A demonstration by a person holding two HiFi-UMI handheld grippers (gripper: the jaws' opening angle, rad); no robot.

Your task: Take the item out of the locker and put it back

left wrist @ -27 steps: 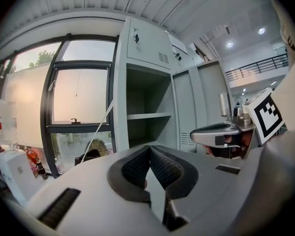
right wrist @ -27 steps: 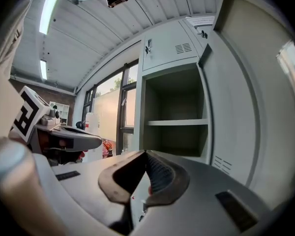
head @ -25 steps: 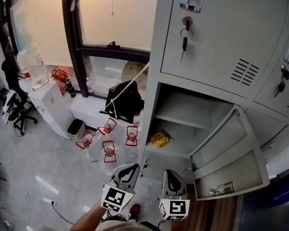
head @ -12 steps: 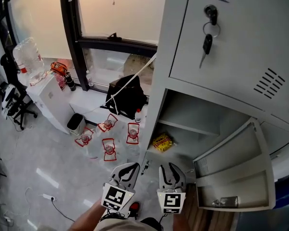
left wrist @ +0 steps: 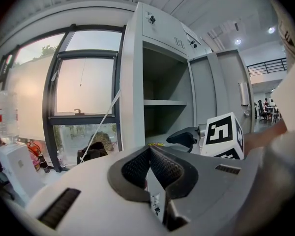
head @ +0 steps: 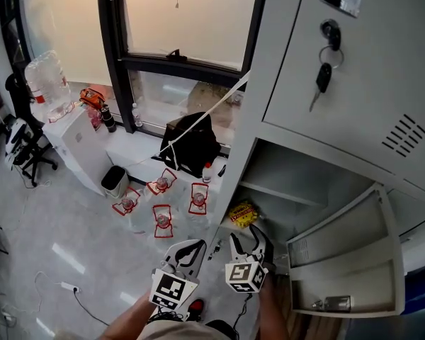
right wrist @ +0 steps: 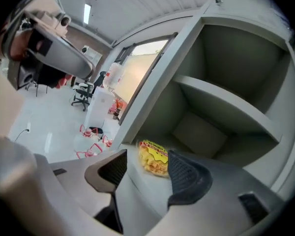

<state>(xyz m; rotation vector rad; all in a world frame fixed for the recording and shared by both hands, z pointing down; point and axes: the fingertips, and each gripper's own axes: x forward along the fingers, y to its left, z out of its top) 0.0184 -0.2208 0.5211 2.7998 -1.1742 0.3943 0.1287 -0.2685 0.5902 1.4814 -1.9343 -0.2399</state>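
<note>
Right gripper (head: 248, 238): jaws spread wide, having just been opening; nothing pinched, aimed into the open locker (head: 245, 151).
Snack packet (right wrist: 154, 157): yellow, lying on the floor of the open compartment near its front edge, just ahead of the right gripper's jaws, untouched.
Left gripper (left wrist: 148, 152): jaws pressed together, empty, outside the locker beside the right gripper.
Locker door (head: 343, 257): swung open.

Head view looks steeply down; both gripper views face the locker (head: 354, 69).
</note>
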